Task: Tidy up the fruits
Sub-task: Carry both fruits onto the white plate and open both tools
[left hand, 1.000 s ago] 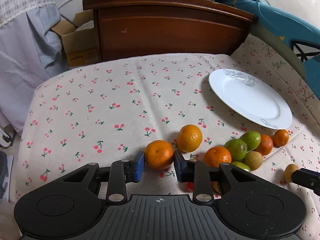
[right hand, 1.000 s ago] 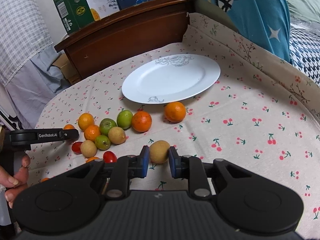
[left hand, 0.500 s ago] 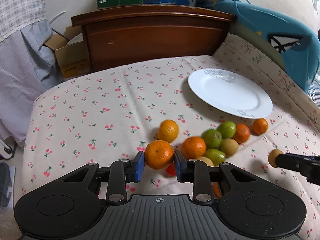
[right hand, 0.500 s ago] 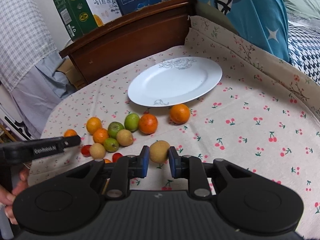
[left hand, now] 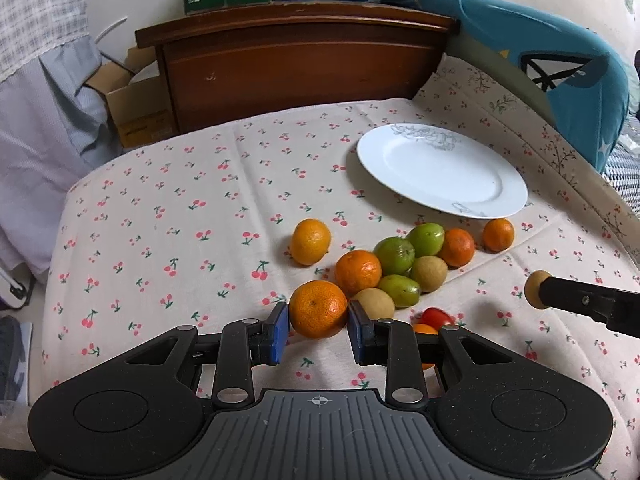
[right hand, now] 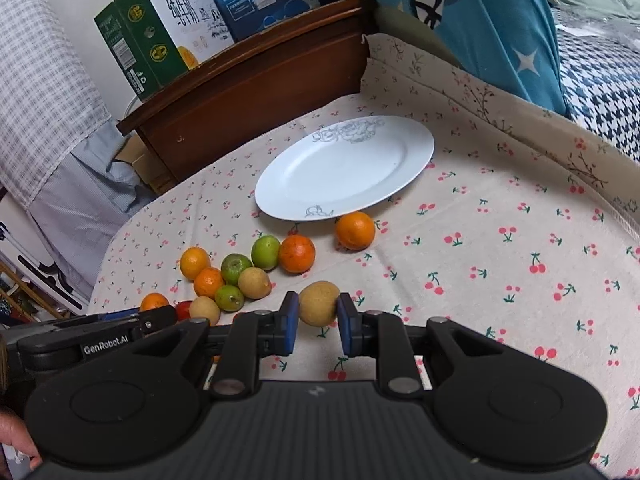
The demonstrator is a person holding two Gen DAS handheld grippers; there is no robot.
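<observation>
With the left gripper [left hand: 318, 327] clamped on an orange [left hand: 318, 309] and the right gripper [right hand: 318, 323] clamped on a tan fruit [right hand: 319, 303], both held above the cloth, carry each level over the loose fruit cluster [left hand: 404, 264] and lower it onto the empty plate [left hand: 440, 170] beyond, short of the wooden headboard [left hand: 296, 64].
</observation>
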